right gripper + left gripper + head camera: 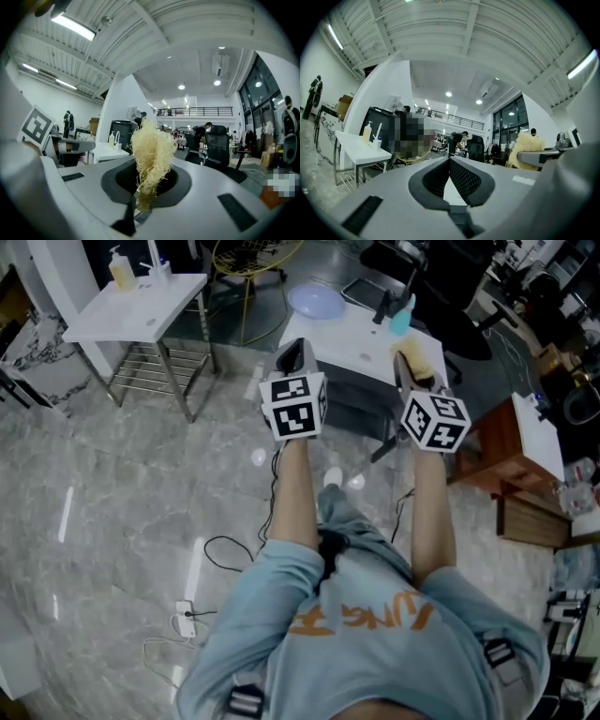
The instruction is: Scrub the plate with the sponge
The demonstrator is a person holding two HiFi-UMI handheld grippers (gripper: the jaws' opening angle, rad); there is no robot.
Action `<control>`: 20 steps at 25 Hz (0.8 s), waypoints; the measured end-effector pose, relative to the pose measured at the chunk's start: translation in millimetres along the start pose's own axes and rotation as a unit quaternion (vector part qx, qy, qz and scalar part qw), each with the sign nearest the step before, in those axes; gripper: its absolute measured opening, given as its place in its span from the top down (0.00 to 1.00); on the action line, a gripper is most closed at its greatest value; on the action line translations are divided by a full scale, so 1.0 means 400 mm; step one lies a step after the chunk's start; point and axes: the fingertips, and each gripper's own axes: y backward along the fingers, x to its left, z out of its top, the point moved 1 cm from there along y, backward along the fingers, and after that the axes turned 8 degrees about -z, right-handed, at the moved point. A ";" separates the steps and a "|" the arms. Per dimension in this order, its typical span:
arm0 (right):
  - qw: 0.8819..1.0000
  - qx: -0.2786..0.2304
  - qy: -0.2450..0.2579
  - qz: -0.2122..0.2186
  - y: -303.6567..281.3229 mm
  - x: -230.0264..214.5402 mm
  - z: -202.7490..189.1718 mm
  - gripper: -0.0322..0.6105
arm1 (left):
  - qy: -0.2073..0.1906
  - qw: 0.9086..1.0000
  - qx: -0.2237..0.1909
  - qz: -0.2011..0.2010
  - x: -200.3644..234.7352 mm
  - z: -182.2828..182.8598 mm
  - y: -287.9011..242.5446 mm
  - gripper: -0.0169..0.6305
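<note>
A pale lavender plate (317, 302) lies on the white table (361, 345) ahead of the person. My left gripper (294, 352) is held level over the table's near edge, its jaws shut with nothing between them (450, 161). My right gripper (411, 364) is beside it, shut on a yellow fibrous sponge (151, 150) that sticks up out of the jaws (148, 180). The same sponge (528, 149) appears at the right of the left gripper view. The plate is not visible in either gripper view.
A teal bottle (401, 315) and a dark tray (364, 291) stand on the same table. To the left is a second white table (141, 310) with a soap dispenser (120, 268). A wooden cabinet (511, 460) stands at the right, and cables (220, 554) lie on the marble floor.
</note>
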 end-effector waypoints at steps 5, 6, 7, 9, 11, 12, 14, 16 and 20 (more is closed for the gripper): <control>1.000 -0.007 0.005 -0.015 -0.054 -0.071 -0.008 0.90 | -0.016 1.000 0.005 -0.007 -0.018 -0.012 -0.078 0.97; 1.000 -0.005 0.000 -0.016 -0.069 -0.083 -0.020 0.90 | -0.020 1.000 0.010 -0.009 -0.020 -0.019 -0.096 0.97; 1.000 -0.001 -0.006 -0.015 -0.087 -0.092 -0.034 0.90 | -0.023 1.000 0.015 -0.010 -0.020 -0.027 -0.114 0.97; 1.000 0.009 -0.015 -0.011 -0.133 -0.109 -0.063 0.90 | -0.027 0.999 0.023 -0.008 -0.015 -0.041 -0.152 0.97; 1.000 0.017 -0.023 -0.007 -0.184 -0.128 -0.089 0.90 | -0.030 0.999 0.030 -0.005 -0.003 -0.060 -0.196 0.97; 0.999 0.020 -0.028 -0.005 -0.208 -0.137 -0.103 0.90 | -0.029 0.999 0.034 -0.002 0.006 -0.073 -0.217 0.97; 0.999 0.025 -0.034 0.001 -0.258 -0.151 -0.131 0.90 | -0.022 0.999 0.036 0.003 0.023 -0.094 -0.259 0.97; 0.999 0.034 -0.037 0.003 -0.312 -0.173 -0.164 0.90 | -0.013 0.999 0.032 0.005 0.033 -0.100 -0.304 0.97; 0.997 0.060 -0.040 0.003 -0.424 -0.229 -0.242 0.90 | -0.017 0.999 0.026 0.009 0.046 -0.115 -0.409 0.97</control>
